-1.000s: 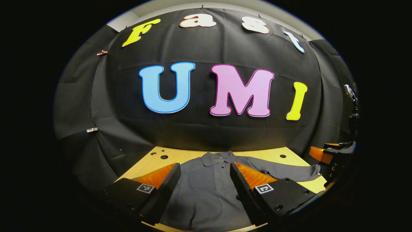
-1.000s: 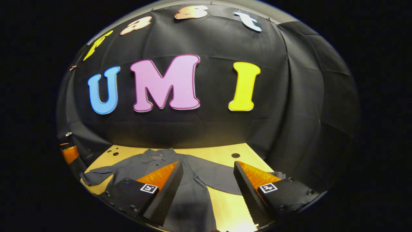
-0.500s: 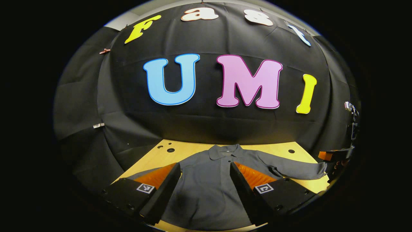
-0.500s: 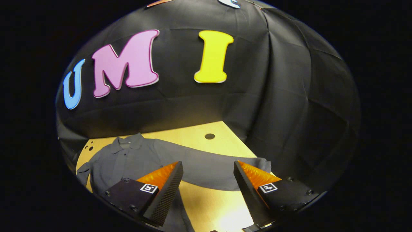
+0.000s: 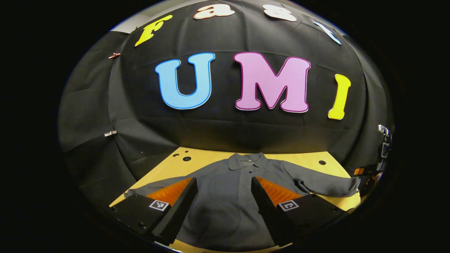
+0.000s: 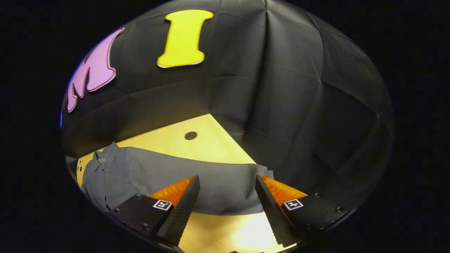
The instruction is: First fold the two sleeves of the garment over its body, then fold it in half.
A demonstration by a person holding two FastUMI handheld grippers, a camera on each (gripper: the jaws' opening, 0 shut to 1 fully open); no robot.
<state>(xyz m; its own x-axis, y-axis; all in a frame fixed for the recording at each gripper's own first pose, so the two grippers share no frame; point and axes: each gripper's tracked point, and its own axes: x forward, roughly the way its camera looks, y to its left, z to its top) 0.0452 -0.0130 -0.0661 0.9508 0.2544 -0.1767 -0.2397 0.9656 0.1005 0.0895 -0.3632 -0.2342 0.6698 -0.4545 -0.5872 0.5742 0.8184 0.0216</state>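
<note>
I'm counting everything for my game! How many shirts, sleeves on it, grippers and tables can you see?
Grey shirt: 1
Sleeves: 2, right sleeve, left sleeve
Hand-held grippers: 2, left hand-held gripper, right hand-held gripper
Wooden table: 1
Total: 6

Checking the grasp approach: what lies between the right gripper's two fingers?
In the right gripper view, the grey shirt's outstretched sleeve lies across the gap of the open right gripper, with bare wooden tabletop nearer the camera.

The booth is dim, lit from above — the wooden table [image 6: 168, 140] glows warm, with a bright glare patch near its front edge in the right gripper view. Both views stay sharp at centre but bend strongly at the rims, where the dark cloth wall [image 5: 218, 130] curves.
</note>
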